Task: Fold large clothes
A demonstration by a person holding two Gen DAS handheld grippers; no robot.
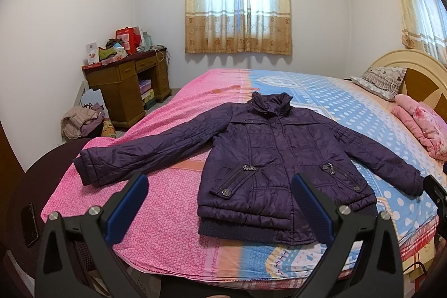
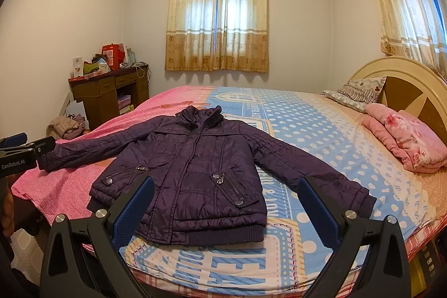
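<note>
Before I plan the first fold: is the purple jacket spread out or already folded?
Spread out. The purple jacket lies flat, front up, on the bed, both sleeves stretched sideways, hem toward the camera; nothing is folded over.

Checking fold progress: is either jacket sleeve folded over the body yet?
No. In the left wrist view the jacket lies flat on the bed with both sleeves spread out to the sides.

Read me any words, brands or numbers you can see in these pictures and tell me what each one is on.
"GenRobot.AI": on the left hand-held gripper, right wrist view.
Large blue letters on the bedsheet: cut off and partly covered by the jacket, not readable as words.
Boxes on the desk: print too small to read.
</note>
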